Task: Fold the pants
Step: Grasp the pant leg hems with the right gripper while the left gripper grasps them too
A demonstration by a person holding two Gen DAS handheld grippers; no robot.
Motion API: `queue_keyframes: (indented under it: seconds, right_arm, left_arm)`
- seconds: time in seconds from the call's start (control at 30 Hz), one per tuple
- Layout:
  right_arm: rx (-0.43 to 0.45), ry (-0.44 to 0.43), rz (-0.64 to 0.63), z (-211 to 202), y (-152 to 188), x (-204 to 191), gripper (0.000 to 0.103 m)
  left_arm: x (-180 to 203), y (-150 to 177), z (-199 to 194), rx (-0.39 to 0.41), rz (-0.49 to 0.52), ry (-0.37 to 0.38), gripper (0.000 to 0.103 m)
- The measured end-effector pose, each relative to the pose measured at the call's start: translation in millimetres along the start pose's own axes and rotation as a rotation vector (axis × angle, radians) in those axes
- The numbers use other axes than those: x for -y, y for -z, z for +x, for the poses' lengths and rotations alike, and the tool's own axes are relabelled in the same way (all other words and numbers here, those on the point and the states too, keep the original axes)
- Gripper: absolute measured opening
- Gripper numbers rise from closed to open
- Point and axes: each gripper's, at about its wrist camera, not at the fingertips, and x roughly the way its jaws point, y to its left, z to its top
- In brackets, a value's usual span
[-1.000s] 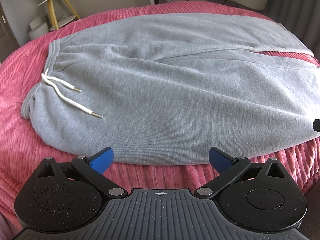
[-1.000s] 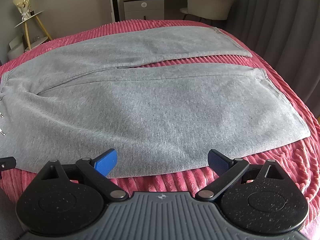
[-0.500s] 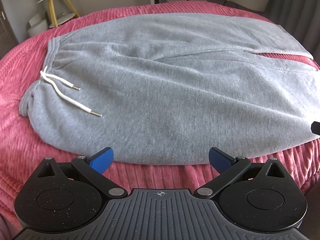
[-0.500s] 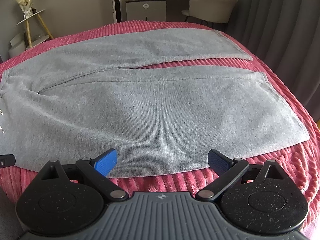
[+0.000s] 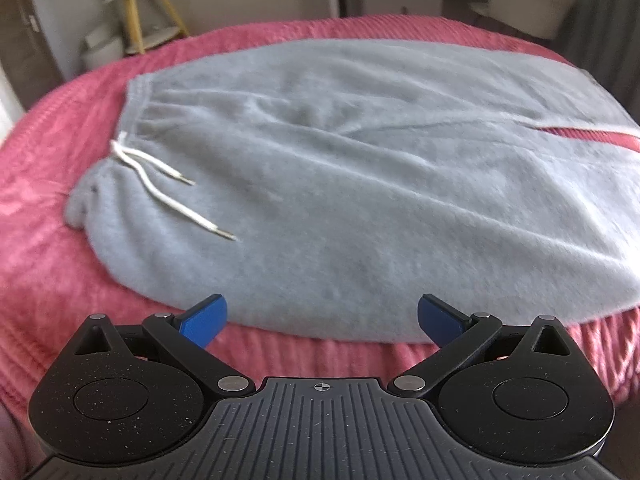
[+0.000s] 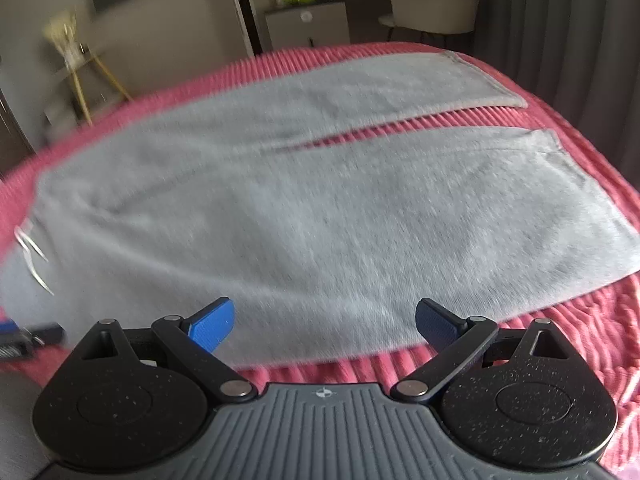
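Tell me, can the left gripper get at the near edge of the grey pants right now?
Probably yes: the left gripper is open just short of the pants, nothing between.

A bed covered by a pink ribbed bedspread (image 5: 48, 184) (image 6: 580, 340) carried a single garment. Grey sweatpants (image 5: 360, 184) (image 6: 320, 216) lay flat and unfolded directly on the bedspread, waistband to the left, both legs extending to the right. A narrow strip of pink showed between the two legs. A white drawstring (image 5: 160, 184) rested on the fabric near the waistband. The bedspread was exposed along the pants' near edge.
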Motion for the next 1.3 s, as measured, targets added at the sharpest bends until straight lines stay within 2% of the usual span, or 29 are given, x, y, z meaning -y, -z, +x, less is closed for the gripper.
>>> queue_keyframes:
  seconds: [0.13, 0.2, 0.23, 0.27, 0.3, 0.37, 0.43, 0.5, 0.57, 0.67, 0.77, 0.83, 0.9, 1.03, 1.07, 1.13, 1.17, 1.2, 1.3]
  right_arm:
    - [0.131, -0.002, 0.109, -10, -35, 24, 0.097]
    - [0.207, -0.067, 0.161, -7, -57, 37, 0.097]
    - [0.194, -0.114, 0.157, 0, -71, 41, 0.097]
    - [0.159, -0.124, 0.147, 9, -85, 42, 0.097]
    - [0.119, -0.109, 0.141, 20, -102, 43, 0.097]
    - [0.094, -0.059, 0.157, 41, -136, 45, 0.097]
    - [0.074, -0.017, 0.182, 69, -174, 49, 0.097]
    - [0.039, 0.017, 0.229, 103, -213, 56, 0.097]
    - [0.013, 0.053, 0.306, 142, -251, 67, 0.097]
    - [-0.040, 0.114, 0.408, 210, -297, 84, 0.097]
    - [-0.074, 0.196, 0.501, 271, -330, 94, 0.094]
    - [-0.076, 0.231, 0.544, 303, -348, 99, 0.092]
    - [-0.079, 0.279, 0.532, 332, -367, 99, 0.092]
    - [-0.139, 0.414, 0.513, 377, -380, 98, 0.093]
    - [-0.133, 0.439, 0.497, 381, -380, 96, 0.089]
    - [-0.086, 0.480, 0.447, 381, -375, 90, 0.056]
    - [-0.060, 0.493, 0.413, 376, -371, 89, 0.026]
    - [-0.038, 0.474, 0.403, 369, -368, 91, 0.009]
    - [0.038, 0.275, 0.488, 327, -345, 114, 0.007]
  left_arm:
    - [-2, -22, -4, 0.069, -0.028, -0.069, 0.103]
    - [-6, -40, -5, 0.124, -0.080, -0.067, 0.103]
    - [-8, -50, -4, 0.151, -0.111, -0.066, 0.103]
    - [-11, -61, -2, 0.177, -0.142, -0.061, 0.103]
    - [-13, -72, 1, 0.200, -0.179, -0.052, 0.103]
    - [-19, -92, 12, 0.233, -0.263, -0.026, 0.103]
    - [-25, -105, 29, 0.223, -0.341, -0.014, 0.103]
    - [-32, -107, 45, 0.227, -0.393, -0.040, 0.103]
    - [-40, -97, 57, 0.288, -0.435, -0.115, 0.103]
    - [-46, -86, 70, 0.353, -0.434, -0.152, 0.103]
    - [-45, -91, 86, 0.357, -0.409, -0.164, 0.103]
    - [-40, -94, 100, 0.342, -0.383, -0.166, 0.103]
    - [-30, -97, 114, 0.301, -0.337, -0.161, 0.103]
    - [-22, -101, 135, 0.233, -0.283, -0.141, 0.103]
    - [-22, -100, 137, 0.227, -0.283, -0.132, 0.103]
    - [-28, -99, 138, 0.218, -0.308, -0.105, 0.103]
    - [-33, -100, 140, 0.211, -0.327, -0.081, 0.103]
    - [-38, -100, 139, 0.203, -0.350, -0.057, 0.103]
    - [-59, -100, 136, 0.172, -0.412, 0.017, 0.103]
